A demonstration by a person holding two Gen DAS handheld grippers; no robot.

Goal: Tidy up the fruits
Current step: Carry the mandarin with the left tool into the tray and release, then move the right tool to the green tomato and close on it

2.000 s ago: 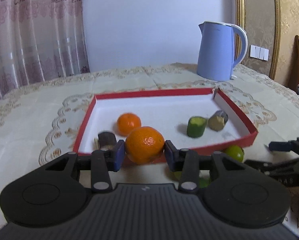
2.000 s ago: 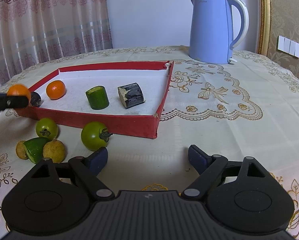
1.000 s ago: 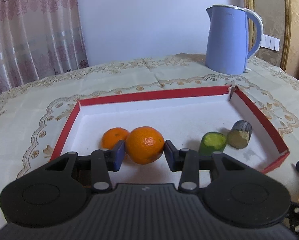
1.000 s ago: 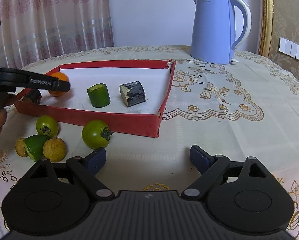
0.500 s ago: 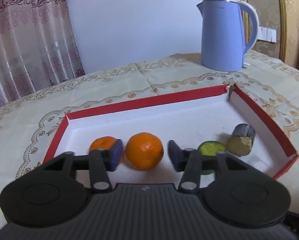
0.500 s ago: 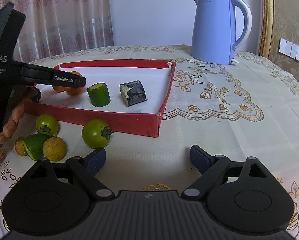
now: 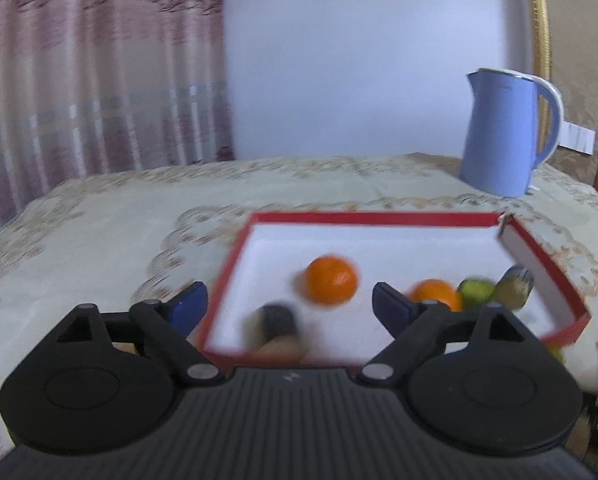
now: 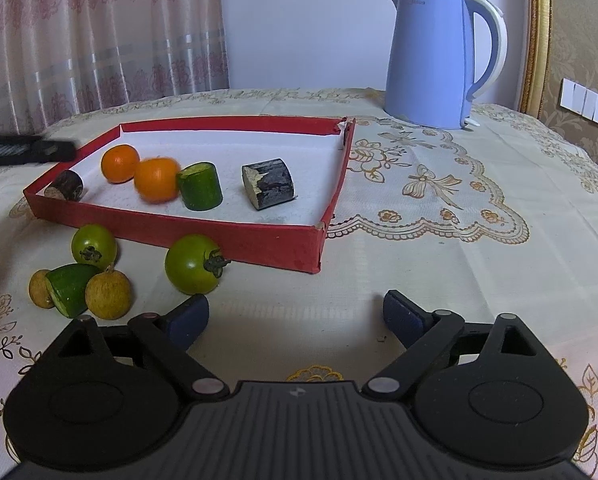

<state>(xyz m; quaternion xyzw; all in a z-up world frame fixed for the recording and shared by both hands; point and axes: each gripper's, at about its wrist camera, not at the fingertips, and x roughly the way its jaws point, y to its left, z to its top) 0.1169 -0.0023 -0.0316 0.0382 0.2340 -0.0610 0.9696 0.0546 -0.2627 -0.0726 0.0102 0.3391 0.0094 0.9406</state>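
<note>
The table (image 8: pixel 439 248), under a lace-patterned cloth, carries a blue kettle (image 8: pixel 431 60) toward its far right corner and a red-rimmed tray (image 8: pixel 235 236) near the middle. Inside the tray lie two oranges (image 8: pixel 157 179), touching one another toward its left side, then a green cucumber chunk (image 8: pixel 200 186), a dark cut chunk (image 8: pixel 267 183), and another dark chunk (image 8: pixel 65 186) in the near left corner. Outside, just off the tray's near edge, sit two green tomatoes (image 8: pixel 193 265), a green wedge (image 8: pixel 69 288) and two small brown fruits (image 8: pixel 107 295). The left gripper (image 7: pixel 287 302) is spread wide and empty near the tray's left edge; its view is blurred. The right gripper (image 8: pixel 295 316) is likewise spread and empty, low over the cloth beside the larger tomato. Probably the tomato comes next: best to centre it between the pads, close gently since it could roll or bruise, and lift clear of the rim before setting it in bare tray floor.
</note>
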